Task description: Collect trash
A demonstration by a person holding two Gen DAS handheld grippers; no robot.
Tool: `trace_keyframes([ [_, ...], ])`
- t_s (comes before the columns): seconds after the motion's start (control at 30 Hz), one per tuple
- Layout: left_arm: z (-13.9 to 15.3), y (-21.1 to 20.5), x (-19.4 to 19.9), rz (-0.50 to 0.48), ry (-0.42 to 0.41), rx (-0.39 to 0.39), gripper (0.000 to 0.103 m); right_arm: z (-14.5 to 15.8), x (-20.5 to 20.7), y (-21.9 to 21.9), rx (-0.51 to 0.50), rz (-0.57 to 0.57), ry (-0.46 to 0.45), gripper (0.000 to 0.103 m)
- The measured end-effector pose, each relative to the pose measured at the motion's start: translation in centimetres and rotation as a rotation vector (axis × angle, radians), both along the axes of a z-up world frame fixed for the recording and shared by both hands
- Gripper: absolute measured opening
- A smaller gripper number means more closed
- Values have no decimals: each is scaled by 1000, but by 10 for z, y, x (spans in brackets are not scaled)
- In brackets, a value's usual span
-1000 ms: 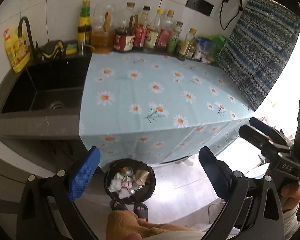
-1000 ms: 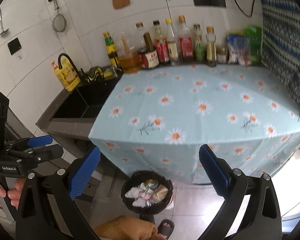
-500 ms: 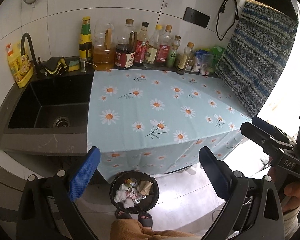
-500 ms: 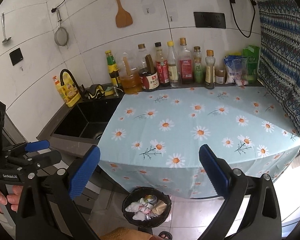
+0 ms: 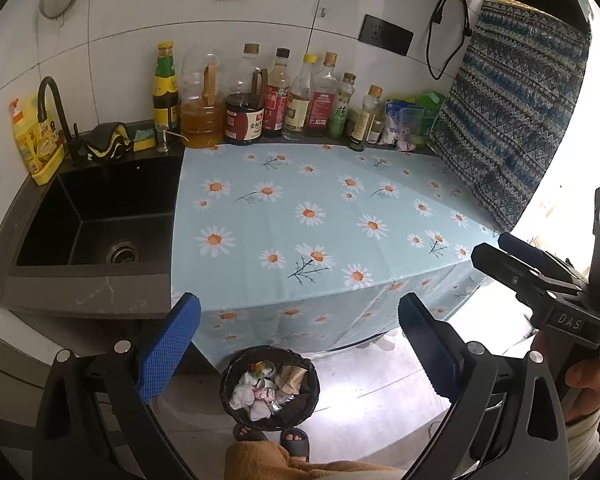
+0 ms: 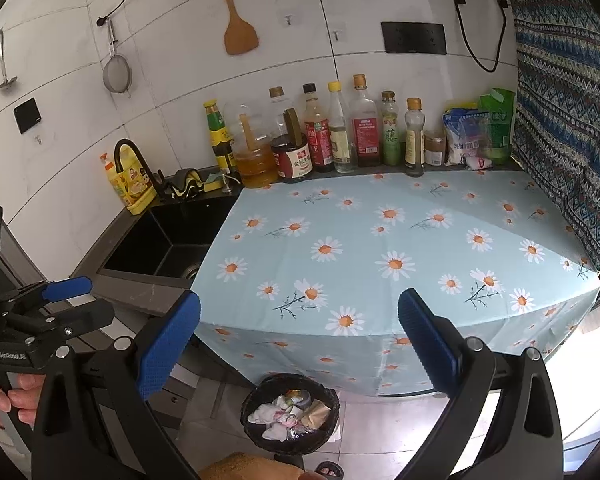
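Light-blue daisy-print tablecloth [image 5: 320,216]; black sink [image 5: 100,216]; black bin [image 5: 236,380].

Glossy wall tiles [image 6: 380,68]; matt tablecloth [image 6: 380,240]

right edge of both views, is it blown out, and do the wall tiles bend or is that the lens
Left wrist view: daylight past the patterned curtain washes the right edge white. Right wrist view: the lower right floor glares likewise. In both, tile lines bow from fisheye distortion.
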State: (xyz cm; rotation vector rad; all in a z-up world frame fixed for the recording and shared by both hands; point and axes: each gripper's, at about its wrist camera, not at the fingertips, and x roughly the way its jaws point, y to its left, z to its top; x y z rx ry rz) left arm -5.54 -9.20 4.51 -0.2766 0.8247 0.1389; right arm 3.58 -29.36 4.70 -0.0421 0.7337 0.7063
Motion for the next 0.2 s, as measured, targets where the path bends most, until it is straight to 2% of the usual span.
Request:
trace_keyframes([
  [0.2, 2, -5, 0, -22, -10, 10, 96, -1, 5, -5, -2, -3, 4, 98],
])
